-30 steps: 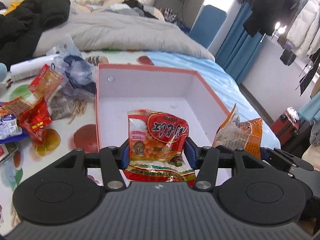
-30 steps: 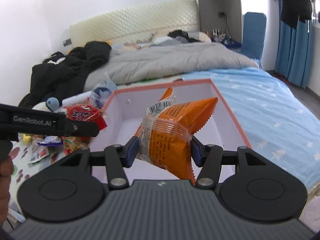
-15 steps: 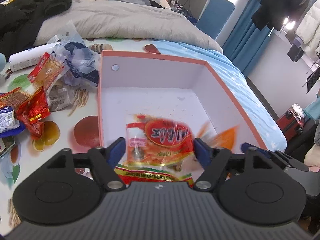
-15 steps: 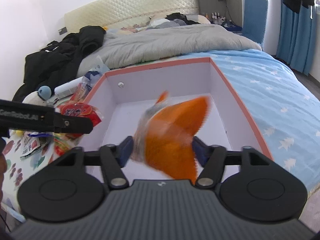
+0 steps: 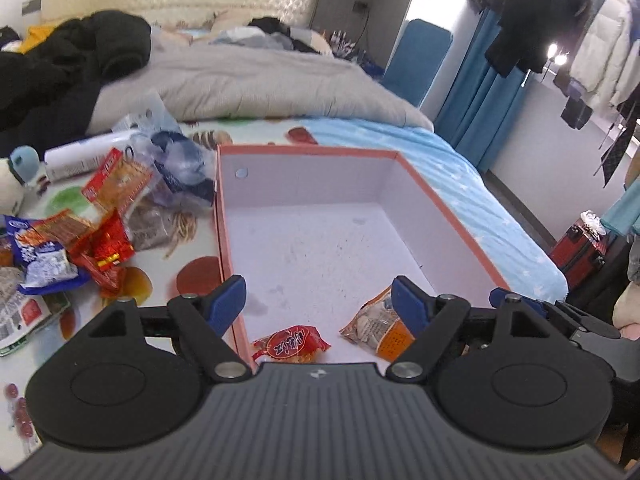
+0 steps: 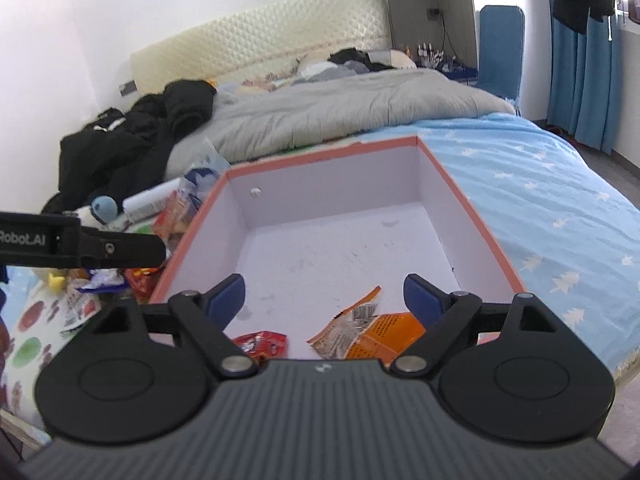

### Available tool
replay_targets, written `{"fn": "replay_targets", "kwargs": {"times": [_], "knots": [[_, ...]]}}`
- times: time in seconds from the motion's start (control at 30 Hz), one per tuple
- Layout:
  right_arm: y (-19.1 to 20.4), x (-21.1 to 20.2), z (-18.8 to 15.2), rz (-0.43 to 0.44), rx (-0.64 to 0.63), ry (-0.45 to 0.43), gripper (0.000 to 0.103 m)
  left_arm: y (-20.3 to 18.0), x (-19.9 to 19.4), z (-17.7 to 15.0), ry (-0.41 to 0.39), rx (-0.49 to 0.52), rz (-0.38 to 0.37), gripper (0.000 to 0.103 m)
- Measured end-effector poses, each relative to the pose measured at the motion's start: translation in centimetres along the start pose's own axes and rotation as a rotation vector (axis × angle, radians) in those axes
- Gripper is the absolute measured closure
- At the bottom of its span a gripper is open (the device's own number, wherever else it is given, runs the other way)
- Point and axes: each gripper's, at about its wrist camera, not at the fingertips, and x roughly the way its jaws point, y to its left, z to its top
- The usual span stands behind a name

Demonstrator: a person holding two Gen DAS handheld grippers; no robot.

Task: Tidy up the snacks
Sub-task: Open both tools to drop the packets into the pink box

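A white box with an orange-pink rim [image 5: 308, 152] [image 6: 320, 156] lies on the bed. A red snack packet [image 5: 292, 344] [image 6: 262, 342] and an orange snack packet [image 5: 378, 326] [image 6: 372, 332] lie on its floor at the near end. My left gripper [image 5: 318, 300] is open and empty above the box's near left corner. My right gripper [image 6: 324, 292] is open and empty above the near end. The left gripper's side [image 6: 80, 244] shows in the right wrist view.
A heap of loose snack packets [image 5: 88, 240] [image 6: 116, 280] lies left of the box on a fruit-print sheet, with a white bottle [image 5: 80, 158] and a plastic bag [image 5: 176, 160]. A grey duvet [image 5: 248, 80] and black clothes [image 5: 60, 68] lie behind. The bed edge is at right.
Both grippers opened. The red packet dropped from the left gripper and the orange packet from the right gripper onto the box floor. Both grippers rose a little.
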Motion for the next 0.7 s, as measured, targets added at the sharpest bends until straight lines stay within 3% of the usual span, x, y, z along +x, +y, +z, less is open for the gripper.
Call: {"fn": "replay_targets", "kwargs": {"times": [0.4,0.7], "knots": [[3.4,-5.9,-1.3,0.053,-0.015,-0.08,0.015,0.1,-7.3,-2.8,-0.074,0.037,0.007,0.02],[5.3,-7.6,-2.3,0.081,-0.034,-0.096,0.015,2.5,-10.3,-5.0,-0.082,-0.006,0.055,0.02]]}}
